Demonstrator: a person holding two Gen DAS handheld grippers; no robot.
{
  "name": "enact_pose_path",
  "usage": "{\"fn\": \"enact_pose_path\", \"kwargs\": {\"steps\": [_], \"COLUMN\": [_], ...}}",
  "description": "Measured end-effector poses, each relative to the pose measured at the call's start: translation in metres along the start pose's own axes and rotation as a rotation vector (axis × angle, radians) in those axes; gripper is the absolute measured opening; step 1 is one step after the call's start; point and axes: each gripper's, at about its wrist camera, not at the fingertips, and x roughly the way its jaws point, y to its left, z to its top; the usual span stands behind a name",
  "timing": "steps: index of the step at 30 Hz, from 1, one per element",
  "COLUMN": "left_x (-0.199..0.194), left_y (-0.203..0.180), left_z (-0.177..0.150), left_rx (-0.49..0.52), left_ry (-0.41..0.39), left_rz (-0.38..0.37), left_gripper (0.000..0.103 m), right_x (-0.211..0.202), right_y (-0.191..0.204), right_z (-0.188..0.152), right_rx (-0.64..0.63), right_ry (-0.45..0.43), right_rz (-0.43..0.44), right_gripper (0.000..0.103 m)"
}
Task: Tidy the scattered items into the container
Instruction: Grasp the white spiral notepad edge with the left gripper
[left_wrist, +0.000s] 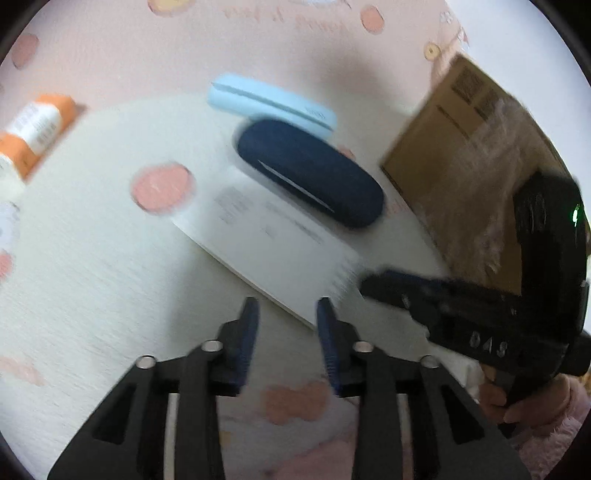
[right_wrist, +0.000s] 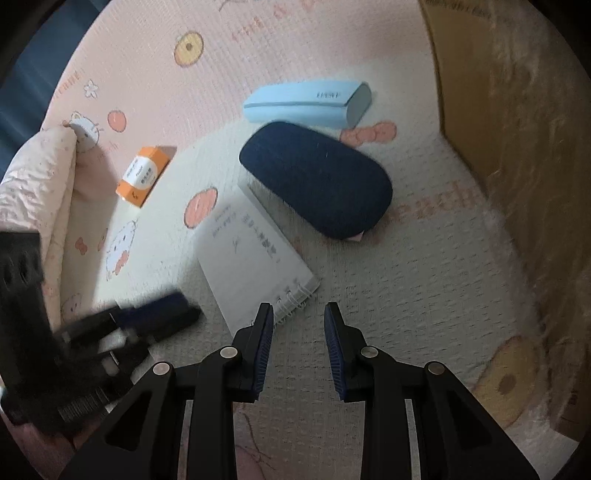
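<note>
A dark blue oval case (left_wrist: 310, 177) (right_wrist: 317, 181) lies on the mat beside a light blue case (left_wrist: 269, 105) (right_wrist: 306, 103). A white spiral notebook (left_wrist: 273, 243) (right_wrist: 251, 258) lies flat in front of them, and an orange-and-white small box (left_wrist: 33, 133) (right_wrist: 142, 175) sits further left. The cardboard box (left_wrist: 461, 158) (right_wrist: 480, 110) stands at the right. My left gripper (left_wrist: 288, 306) (right_wrist: 188, 310) hovers open over the notebook's near edge, nothing between its fingers. My right gripper (right_wrist: 298, 310) (left_wrist: 373, 286) is open just right of the notebook's spiral corner, also empty.
Everything lies on a pink and cream cartoon-print mat (right_wrist: 258, 37). A folded pink quilt (right_wrist: 37, 177) sits at the left edge. A hand in a fluffy pink sleeve (left_wrist: 554, 424) holds the right gripper's handle. The left wrist view is blurred.
</note>
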Motion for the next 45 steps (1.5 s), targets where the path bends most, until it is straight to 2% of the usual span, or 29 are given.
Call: {"fn": "enact_pose_path", "kwargs": {"steps": [4,9,12,14,16,18,20,26,29,32,37,42,45], "left_x": [0.002,0.021,0.029,0.030,0.032,0.025,0.023,0.011,0.005,0.001,-0.001,-0.004,0.009], "left_y": [0.021,0.067,0.084,0.092,0.086,0.079,0.076,0.075,0.066,0.058,0.073,0.080,0.081], "left_z": [0.025,0.056,0.056,0.053,0.049,0.043,0.038,0.010,-0.003,-0.009,-0.004,0.007,0.008], "left_rx": [-0.026,-0.109,-0.125,-0.137,-0.113,-0.064,-0.060,-0.101,-0.075,-0.048,-0.147,-0.162,-0.192], "left_ry": [-0.052,-0.036,-0.004,0.014,0.011,0.012,0.025,0.092,0.111,0.119,0.133,0.103,0.143], "left_rz": [0.070,0.024,-0.015,-0.062,-0.050,-0.022,-0.007,-0.068,-0.065,-0.057,-0.086,-0.067,-0.132], "left_gripper": [0.041,0.041,0.041,0.031,0.025,0.025,0.025,0.025,0.025,0.025,0.025,0.025,0.025], "right_x": [0.008,0.013,0.017,0.018,0.017,0.018,0.016,0.015,0.013,0.010,0.005,0.010,0.014], "right_y": [0.005,0.010,0.008,0.008,0.006,0.005,-0.001,-0.024,-0.025,-0.025,-0.036,-0.050,-0.050], "right_z": [-0.001,-0.001,0.001,0.003,0.004,0.006,0.008,0.017,0.019,0.016,0.005,0.002,0.006], "right_rx": [-0.013,-0.027,-0.011,-0.004,0.001,0.010,0.036,0.159,0.155,0.136,0.135,0.206,0.197], "right_ry": [0.026,0.041,0.048,0.046,0.040,0.034,0.024,-0.017,-0.018,0.005,0.036,0.000,-0.019], "right_rz": [0.007,0.010,0.030,0.038,0.046,0.054,0.073,0.156,0.150,0.144,0.192,0.285,0.318], "right_gripper": [0.025,0.026,0.027,0.027,0.027,0.028,0.030,0.035,0.037,0.042,0.046,0.046,0.046]}}
